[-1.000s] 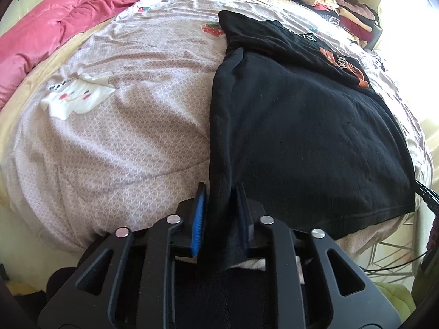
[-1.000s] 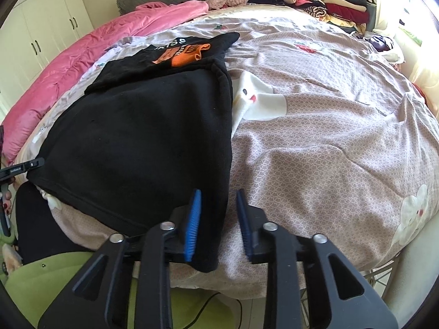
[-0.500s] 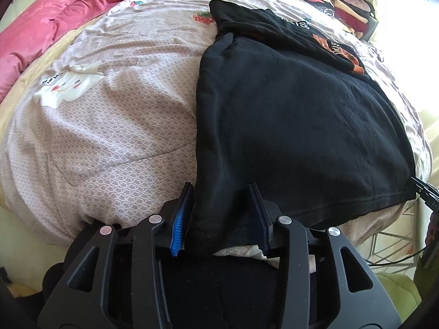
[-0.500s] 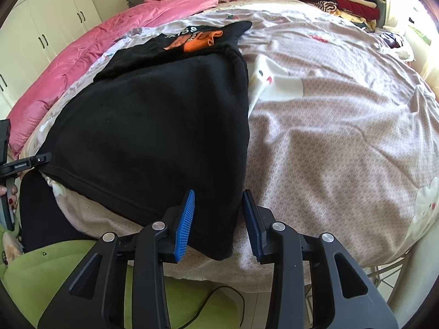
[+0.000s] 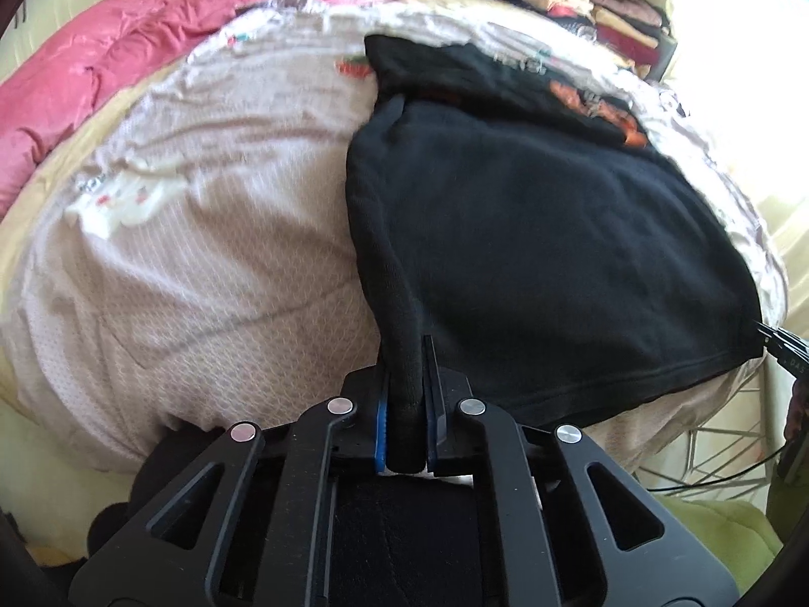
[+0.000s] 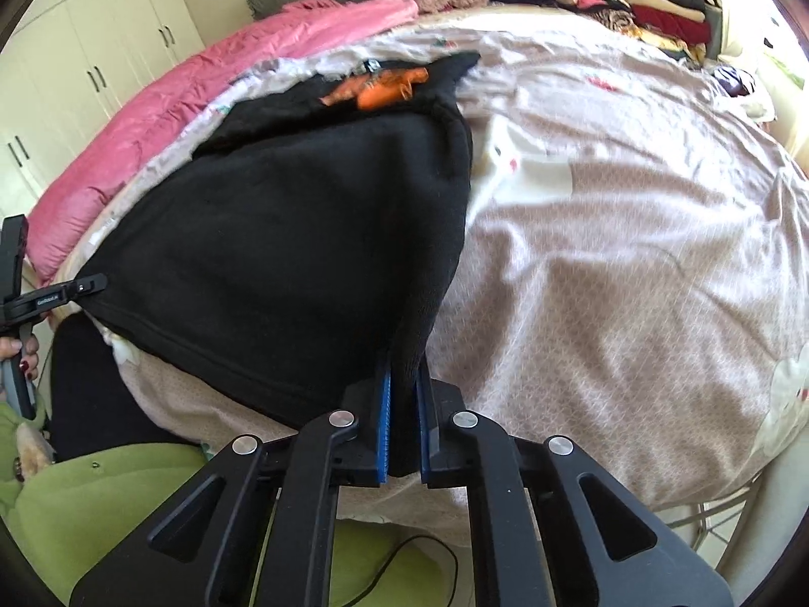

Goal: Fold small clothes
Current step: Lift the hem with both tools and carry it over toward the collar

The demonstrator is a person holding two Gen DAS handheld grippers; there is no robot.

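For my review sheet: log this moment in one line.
left gripper: shut on black garment | right gripper: shut on black garment | bed

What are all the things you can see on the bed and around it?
black garment: one, black with an orange print, spread on the bed, near corners pinched.
bedspread: one, pale mauve with cartoon patches, covering the bed.
pink quilt: one, pink, along the far side.
stack of folded clothes: one, mixed colours, far corner.
wardrobe: one, cream, by the wall.
left gripper: black, blue pads, shut on garment corner.
right gripper: black, blue pads, shut on the other corner.
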